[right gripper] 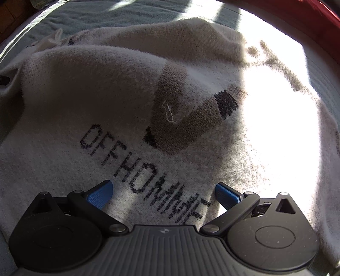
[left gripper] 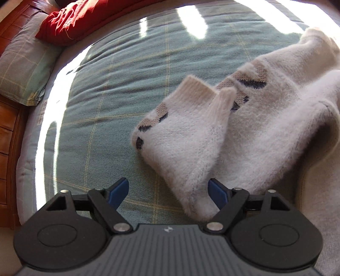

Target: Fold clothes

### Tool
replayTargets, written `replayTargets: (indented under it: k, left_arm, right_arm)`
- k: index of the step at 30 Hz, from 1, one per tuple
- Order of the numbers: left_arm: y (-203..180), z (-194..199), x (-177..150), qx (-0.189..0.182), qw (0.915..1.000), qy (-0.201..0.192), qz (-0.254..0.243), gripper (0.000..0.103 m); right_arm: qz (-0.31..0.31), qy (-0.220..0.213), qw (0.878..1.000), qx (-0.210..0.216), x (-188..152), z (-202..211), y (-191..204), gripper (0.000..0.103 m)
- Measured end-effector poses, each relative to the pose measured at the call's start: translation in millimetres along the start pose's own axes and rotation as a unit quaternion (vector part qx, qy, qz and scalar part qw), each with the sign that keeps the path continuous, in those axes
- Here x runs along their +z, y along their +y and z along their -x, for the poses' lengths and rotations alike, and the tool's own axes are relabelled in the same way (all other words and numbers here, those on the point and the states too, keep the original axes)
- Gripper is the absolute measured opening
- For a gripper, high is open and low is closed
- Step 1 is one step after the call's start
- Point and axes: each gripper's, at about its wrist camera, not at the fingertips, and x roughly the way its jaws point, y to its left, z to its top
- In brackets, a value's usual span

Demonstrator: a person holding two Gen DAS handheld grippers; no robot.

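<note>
A fluffy white knit sweater (left gripper: 265, 127) with tan and navy patches lies on a green plaid bedspread (left gripper: 119, 89). One sleeve (left gripper: 182, 135) is bent back, its ribbed cuff pointing away. My left gripper (left gripper: 169, 192) stands open just over the near end of that sleeve, with the fabric between its blue pads (left gripper: 118, 192) but not clamped. In the right wrist view the sweater (right gripper: 89, 102) fills the frame, with black knitted lettering (right gripper: 136, 167) and a tan patch (right gripper: 180, 114). My right gripper (right gripper: 163, 194) hovers open above the lettering.
A red cushion (left gripper: 72, 19) and a plaid pillow (left gripper: 23, 65) lie at the far left by a wooden headboard (left gripper: 12, 27). Strong sunlight washes out the sweater's right part (right gripper: 282, 118). Bare bedspread stretches left of the sleeve.
</note>
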Motion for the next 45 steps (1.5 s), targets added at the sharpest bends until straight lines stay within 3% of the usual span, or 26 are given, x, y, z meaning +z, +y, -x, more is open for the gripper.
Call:
replayTargets:
  k: [4,8,10,13,16,23,28,38,40,45]
  left_arm:
    - [-3,43,25,-0.042,0.9961,-0.074,-0.022,0.082]
    - [-16,30,78,-0.098,0.9866,-0.116,-0.060,0.076]
    - [-26,10,103,-0.129,0.9801,-0.125,-0.084,0.065]
    - [-43,-27,132,-0.187,0.9708,-0.103,-0.109,0.056]
    - [-53,-51,145,-0.213,0.9645,-0.087,-0.130,0.051]
    - [-57,-87,160,-0.270,0.9505,-0.052,-0.144,0.054]
    - [-56,-101,159,-0.318,0.9405,0.005,-0.120,0.055]
    - [-82,-96,167,-0.314,0.9228,0.030,-0.222,0.056]
    - [-86,-92,168,-0.315,0.9187,0.037,-0.235,0.046]
    - [-87,-72,160,-0.309,0.9144,0.034,-0.260,0.033]
  right_arm:
    - [0.017,-0.012,1.000,0.017,5,10,0,0.103]
    - [0.035,-0.030,0.999,0.025,14,17,1,0.103]
    - [0.037,-0.040,0.998,0.023,19,18,2,0.103]
    - [0.029,-0.046,0.998,0.026,22,16,2,0.103]
    - [0.019,-0.051,0.998,0.036,24,14,0,0.103]
    - [0.004,-0.053,0.997,0.047,21,7,-5,0.103]
    - [-0.001,-0.052,0.998,0.046,24,4,-11,0.103]
    - [0.012,-0.049,0.998,0.047,30,-9,-16,0.103]
    - [0.016,-0.049,0.998,0.045,31,-9,-15,0.103]
    - [0.013,-0.051,0.997,0.051,31,-8,-18,0.103]
